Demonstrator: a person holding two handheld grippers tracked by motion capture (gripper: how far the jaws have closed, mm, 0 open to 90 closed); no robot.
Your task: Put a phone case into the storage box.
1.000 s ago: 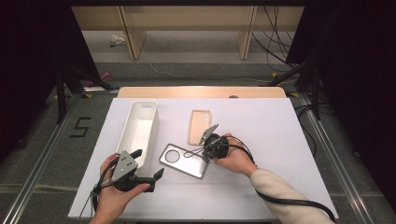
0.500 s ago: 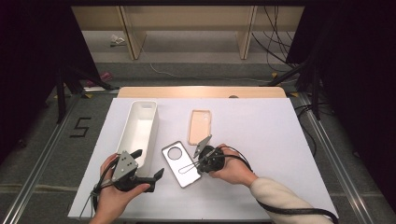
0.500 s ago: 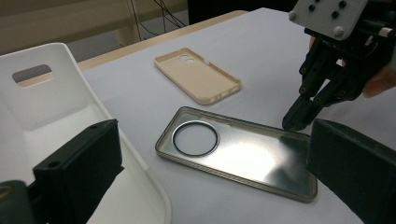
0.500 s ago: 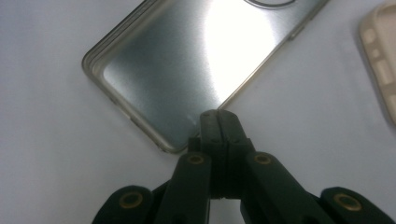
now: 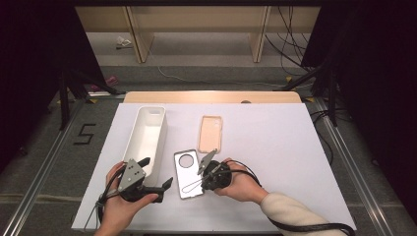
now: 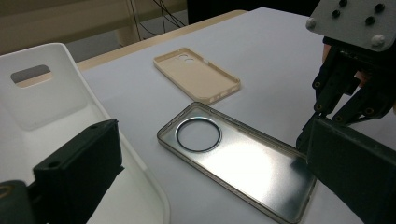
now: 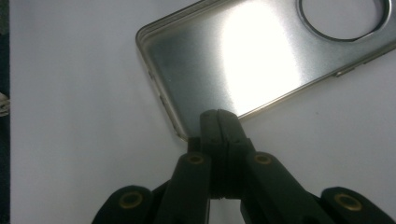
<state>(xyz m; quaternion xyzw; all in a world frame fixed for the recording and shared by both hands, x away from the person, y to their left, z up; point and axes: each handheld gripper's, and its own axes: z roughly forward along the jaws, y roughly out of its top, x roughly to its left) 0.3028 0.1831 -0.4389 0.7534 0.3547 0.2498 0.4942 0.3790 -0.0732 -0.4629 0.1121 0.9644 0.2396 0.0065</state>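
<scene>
The right gripper (image 5: 198,173) is sitting near the front of the white table (image 5: 275,147). Its two black jaws are pressed tight together, and in the right gripper view their tips (image 7: 218,122) are lying on the near corner of the clear silvery phone case (image 7: 261,60). It is hard to tell if they are pinching the rim or just pushing on it.

The left gripper (image 5: 162,184) is resting close by, just left of that case. Its jaws are spread wide apart with nothing between them. In the left gripper view one jaw is hanging over the white tray (image 6: 56,116) and the other is standing by the case's near end.

The clear phone case (image 5: 189,173) is lying flat on the table, open side up, with its big round camera hole (image 6: 198,135) pointing away from the person. It is lying between the two grippers.

The long white tray (image 5: 146,137) is standing just to the left of the case, with a handle slot (image 6: 30,73) in its far wall. A beige phone case (image 5: 210,133) is lying flat a little farther back, near the clear one but not touching it. Nothing is lying between the grippers and the clear case.
</scene>
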